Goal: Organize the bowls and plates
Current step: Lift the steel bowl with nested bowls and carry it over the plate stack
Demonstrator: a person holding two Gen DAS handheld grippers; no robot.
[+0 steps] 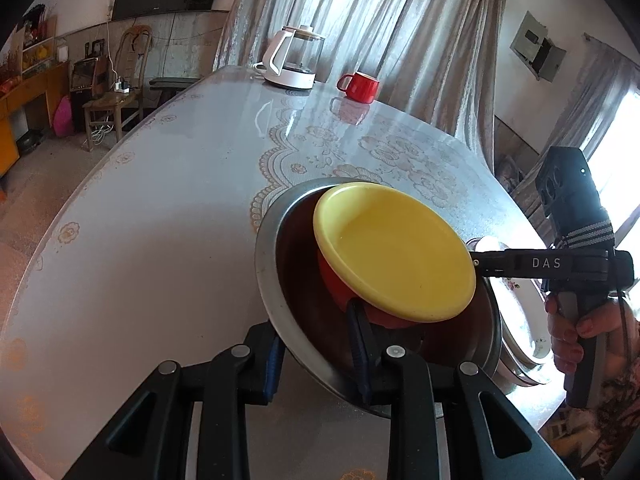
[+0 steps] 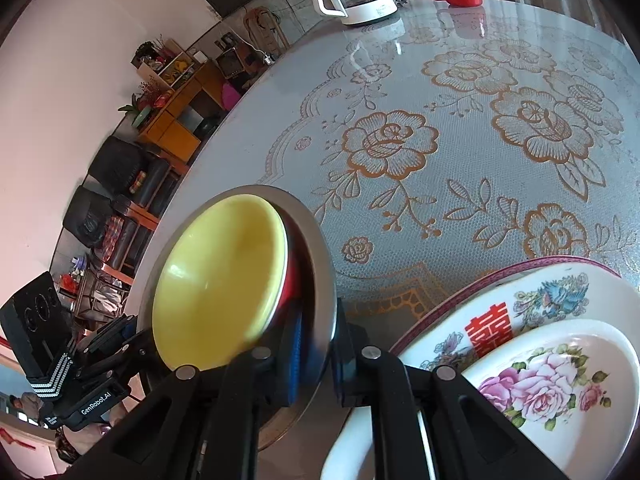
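A yellow plate (image 1: 394, 250) sits over a red bowl (image 1: 340, 280) in a steel basin (image 1: 272, 280), on a grey counter (image 1: 160, 220) patterned with gold roses.

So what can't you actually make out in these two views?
- Red bowl: mostly hidden under the yellow plate, both views.
- Steel basin base: whether it touches the table, unclear.
- Floral dishes: cut off by the right wrist view's edge.

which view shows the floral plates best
The right wrist view: the two floral plates sit close at lower right, smaller one inside the larger, patterns clear. The left wrist view shows only a sliver of them behind the steel bowl and the right claw.
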